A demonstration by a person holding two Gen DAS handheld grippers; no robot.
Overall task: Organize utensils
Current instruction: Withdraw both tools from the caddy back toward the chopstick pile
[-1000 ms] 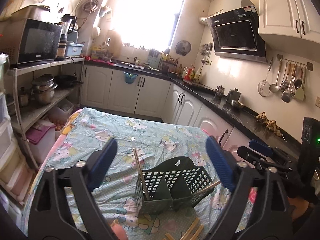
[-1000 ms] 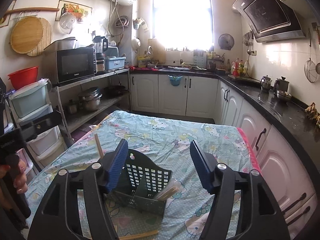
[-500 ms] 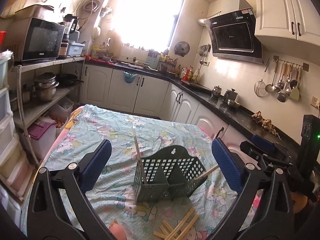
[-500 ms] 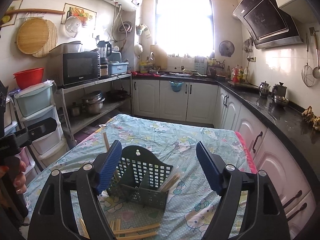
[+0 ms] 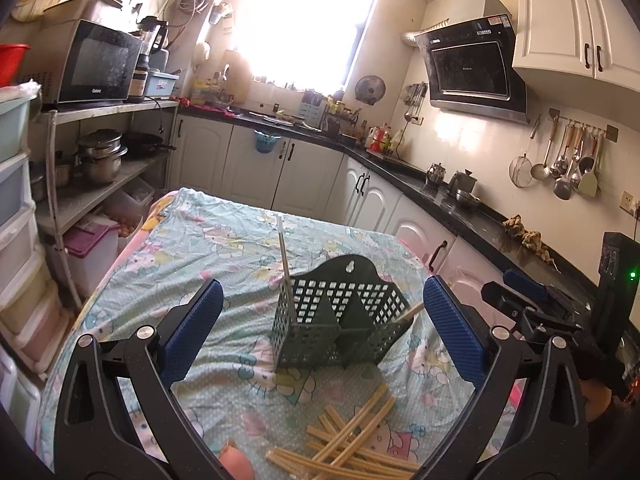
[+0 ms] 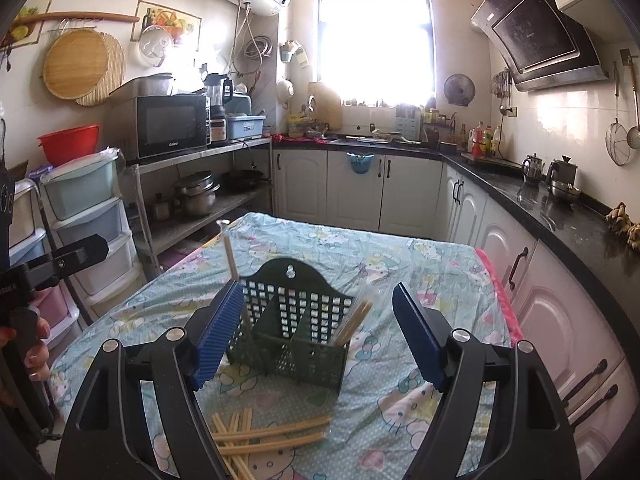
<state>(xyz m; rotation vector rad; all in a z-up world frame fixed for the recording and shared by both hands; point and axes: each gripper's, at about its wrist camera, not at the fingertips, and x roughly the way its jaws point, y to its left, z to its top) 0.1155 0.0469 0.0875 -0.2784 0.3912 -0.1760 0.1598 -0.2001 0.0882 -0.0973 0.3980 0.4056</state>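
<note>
A dark green mesh utensil caddy (image 5: 340,320) stands on the table, also in the right wrist view (image 6: 292,332). One chopstick (image 5: 285,264) stands upright in its left compartment; more chopsticks (image 6: 354,318) lean in the right one. A loose pile of wooden chopsticks (image 5: 352,440) lies in front of the caddy, also in the right wrist view (image 6: 260,436). My left gripper (image 5: 320,328) is open and empty, above and behind the pile. My right gripper (image 6: 316,332) is open and empty, facing the caddy.
The table carries a cartoon-print cloth (image 5: 224,248). A pink object (image 5: 236,460) lies at the near edge. Shelves with a microwave (image 6: 168,128) and plastic drawers (image 6: 88,216) stand left. Counter and cabinets (image 6: 520,264) run along the right.
Both grippers have pulled back and up from the caddy. The pile of loose chopsticks in front of it has come into view. Both stay open.
</note>
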